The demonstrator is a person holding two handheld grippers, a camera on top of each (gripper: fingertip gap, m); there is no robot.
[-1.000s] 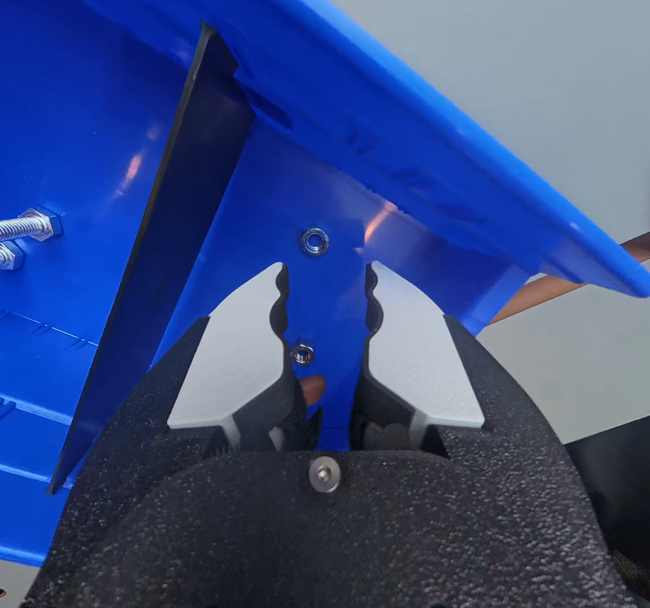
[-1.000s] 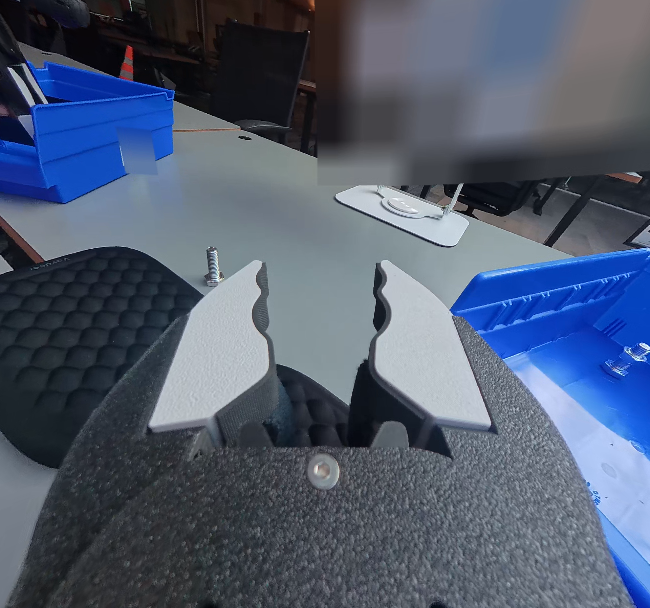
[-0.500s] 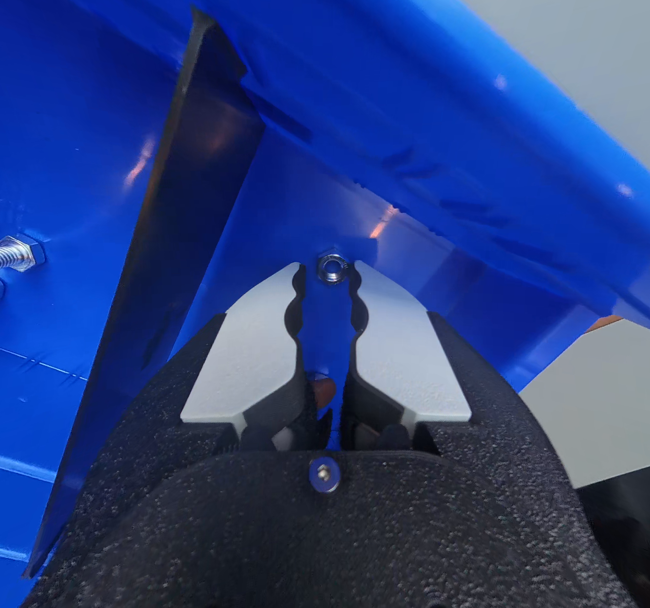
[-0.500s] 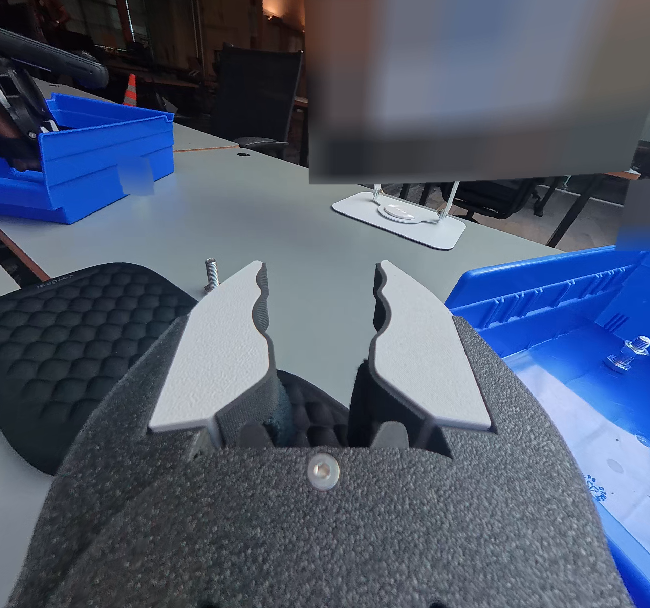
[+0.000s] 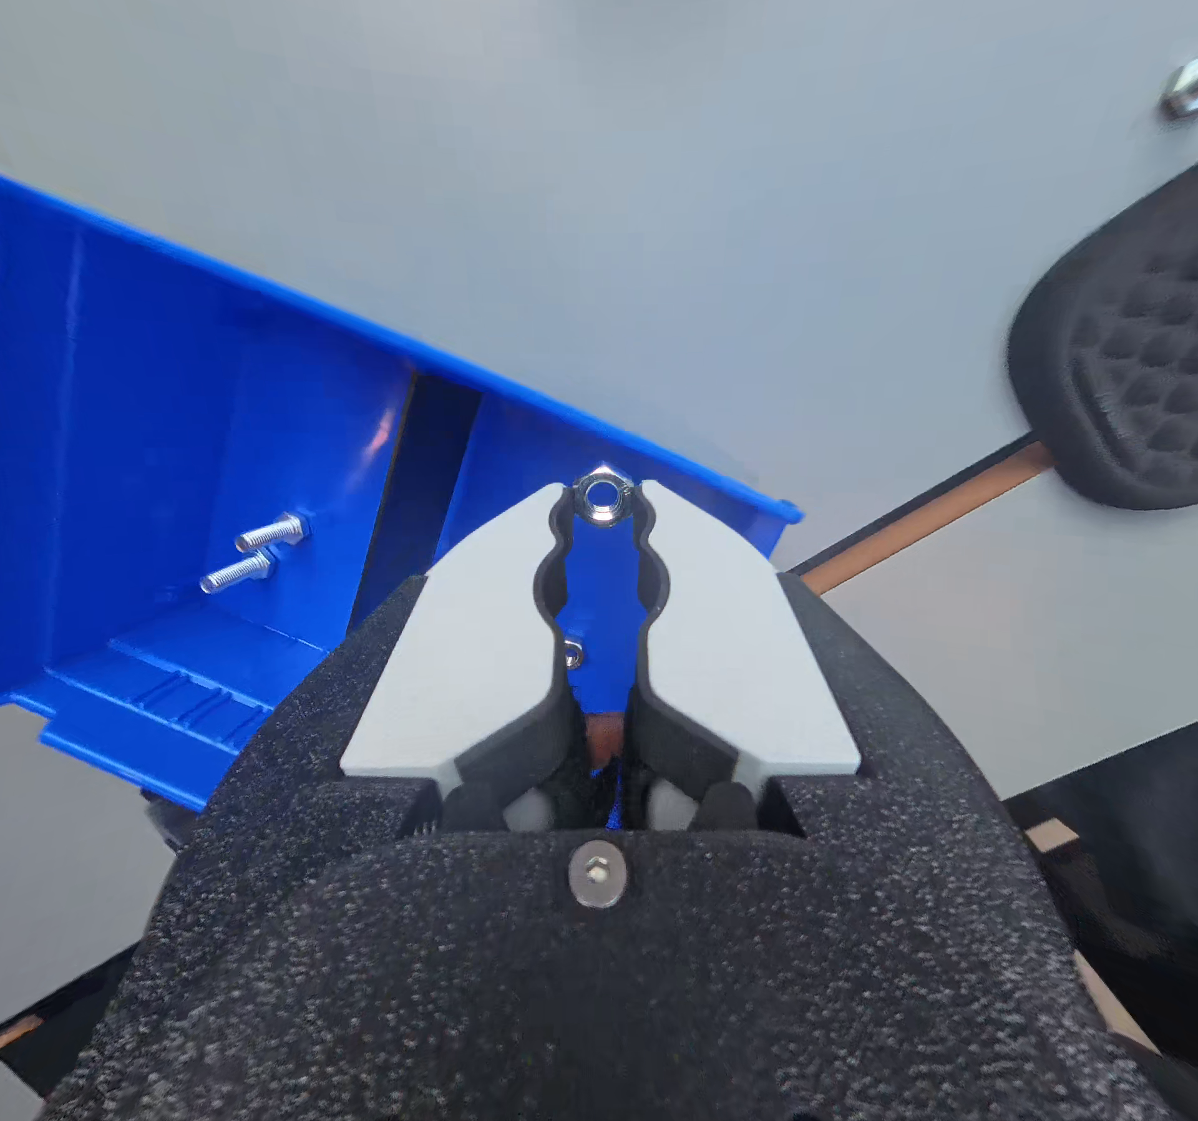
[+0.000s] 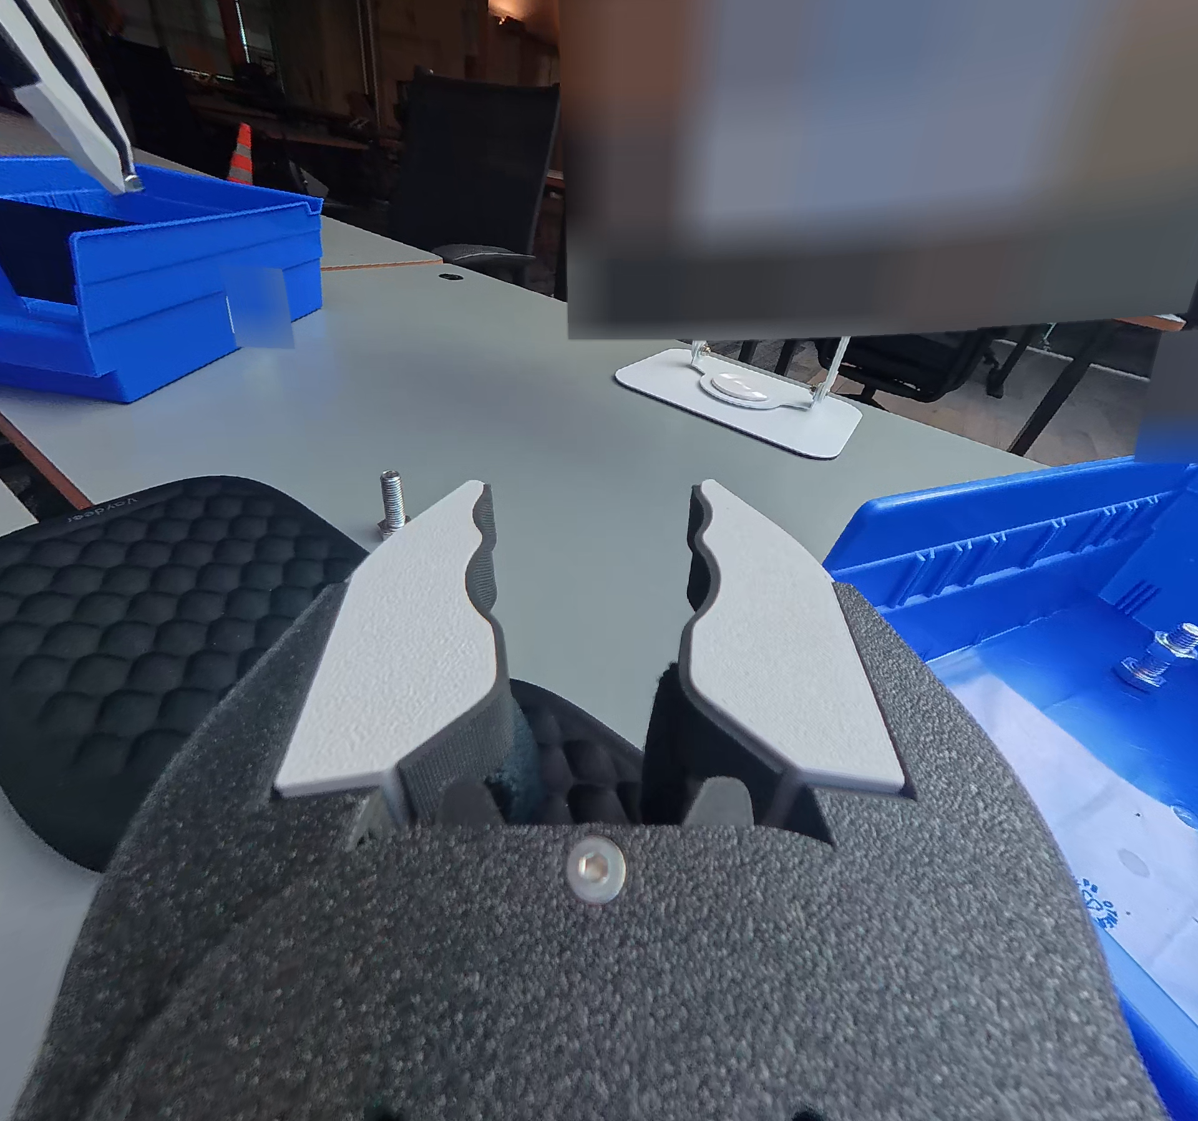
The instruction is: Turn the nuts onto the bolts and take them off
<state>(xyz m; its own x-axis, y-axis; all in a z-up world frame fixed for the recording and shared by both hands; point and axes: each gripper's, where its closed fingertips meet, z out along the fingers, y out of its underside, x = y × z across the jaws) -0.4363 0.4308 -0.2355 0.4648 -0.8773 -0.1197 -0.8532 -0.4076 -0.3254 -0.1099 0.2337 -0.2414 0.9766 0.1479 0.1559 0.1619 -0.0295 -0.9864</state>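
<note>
My left gripper (image 5: 601,493) is shut on a silver hex nut (image 5: 600,497), held at the fingertips above a blue bin (image 5: 162,442). A second nut (image 5: 573,654) lies on the bin floor below, seen between the fingers. Two bolts (image 5: 259,555) lie in the bin's left compartment. In the right wrist view, my right gripper (image 6: 588,497) is open and empty above the grey table. A bolt (image 6: 391,512) stands upright on its head just left of its left finger. The left gripper's tip (image 6: 123,176) shows far left over the far bin (image 6: 194,254).
A black honeycomb pad (image 6: 129,604) lies at the table's front left; it also shows in the left wrist view (image 5: 1128,377). A second blue bin (image 6: 1037,571) at the right holds a bolt with nuts (image 6: 1160,659). A white stand base (image 6: 739,403) sits farther back.
The left gripper closed on the nut in the bin and lifted it up and away from the bin floor. The right gripper has stayed open and nearly still.
</note>
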